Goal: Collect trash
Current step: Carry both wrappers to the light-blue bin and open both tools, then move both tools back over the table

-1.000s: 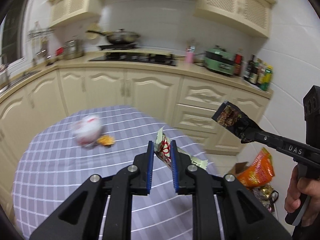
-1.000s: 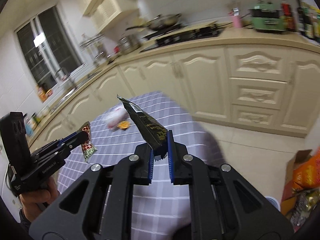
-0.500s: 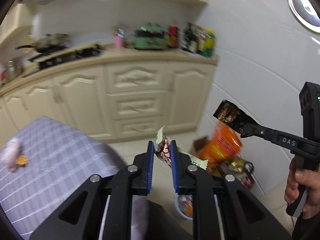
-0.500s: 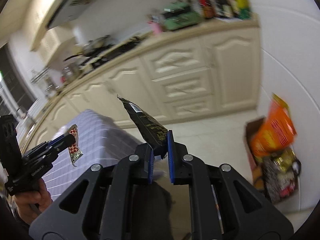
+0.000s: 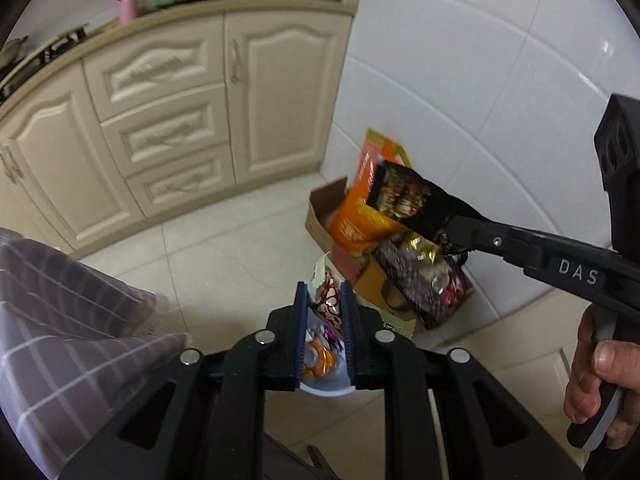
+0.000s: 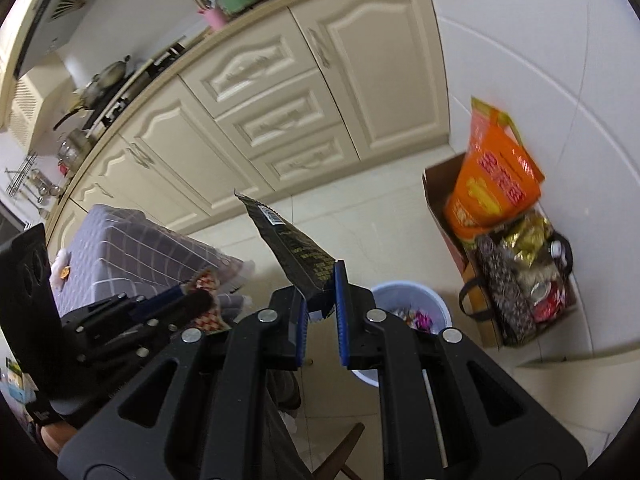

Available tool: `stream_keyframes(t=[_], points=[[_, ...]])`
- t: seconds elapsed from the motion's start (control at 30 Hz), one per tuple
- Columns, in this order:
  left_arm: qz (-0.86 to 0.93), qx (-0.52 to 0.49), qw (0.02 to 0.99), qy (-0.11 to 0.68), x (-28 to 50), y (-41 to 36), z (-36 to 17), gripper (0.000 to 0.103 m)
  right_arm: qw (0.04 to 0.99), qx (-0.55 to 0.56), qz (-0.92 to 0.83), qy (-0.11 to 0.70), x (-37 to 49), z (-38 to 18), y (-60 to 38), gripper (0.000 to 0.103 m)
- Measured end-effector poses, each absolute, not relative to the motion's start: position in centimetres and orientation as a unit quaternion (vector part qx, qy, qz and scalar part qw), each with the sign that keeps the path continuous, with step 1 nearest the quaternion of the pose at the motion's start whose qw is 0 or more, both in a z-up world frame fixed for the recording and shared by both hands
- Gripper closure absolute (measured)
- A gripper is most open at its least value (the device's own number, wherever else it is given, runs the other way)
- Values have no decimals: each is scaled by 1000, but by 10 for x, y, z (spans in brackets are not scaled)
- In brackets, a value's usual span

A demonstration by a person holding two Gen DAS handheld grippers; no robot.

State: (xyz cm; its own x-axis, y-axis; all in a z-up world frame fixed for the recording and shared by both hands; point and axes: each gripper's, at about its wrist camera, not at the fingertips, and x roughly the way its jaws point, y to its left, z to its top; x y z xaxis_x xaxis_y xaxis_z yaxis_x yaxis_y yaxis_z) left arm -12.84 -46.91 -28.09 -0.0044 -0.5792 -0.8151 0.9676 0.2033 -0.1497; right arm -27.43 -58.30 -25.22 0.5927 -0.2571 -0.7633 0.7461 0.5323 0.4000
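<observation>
My left gripper (image 5: 324,296) is shut on a red and white snack wrapper (image 5: 329,294) and hangs right above a pale blue trash bin (image 5: 325,388) that holds several wrappers. My right gripper (image 6: 321,280) is shut on a black snack wrapper (image 6: 296,248) and is up and to the left of the same bin (image 6: 412,300). The black wrapper (image 5: 404,196) and the right gripper also show at the right of the left wrist view. The left gripper and its wrapper (image 6: 208,284) show at the left of the right wrist view.
A cardboard box (image 6: 436,184) with an orange bag (image 6: 492,184) and several snack packs stands against the white tiled wall beside the bin. The checked tablecloth's table (image 5: 60,344) is at the left. Cream cabinets (image 5: 168,92) run behind.
Both grippers have swung from over the table to the right and down to the floor bin, each still holding its wrapper. The left one is now above the bin.
</observation>
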Motion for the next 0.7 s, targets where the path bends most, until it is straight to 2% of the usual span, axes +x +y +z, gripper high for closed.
stream_keyframes(t=[0.2,0.23,0.27,0.3,0.33,0.37,0.43,0.5,0.7], points=[[-599,263,619,434,-130,-495,-315,84,777,435,-306,337,-277,-294,-604,86],[-597,266,610,448,-128,-498,-323,82,768,447,-306,341,-278,-303,-608,74],[-592,269,611,451,-127,-499,-328,65,762,456,-310,339,-280,-307,-610,61],[-587,273,616,450,-125,-499,-332,37,758,462,-318,334,-283,-310,-611,33],[-583,268,623,447,-123,-496,-332,22,758,461,-321,333,-285,-310,-611,31],[-581,258,633,442,-120,-491,-329,20,756,461,-324,333,-288,-310,-610,31],[-578,251,640,441,-117,-485,-325,17,752,463,-331,331,-291,-310,-610,17],[-566,245,653,440,-110,-482,-321,16,750,458,-340,336,-292,-309,-610,10],[-553,224,692,407,-98,-467,-283,13,751,446,-350,339,-287,-302,-608,6]])
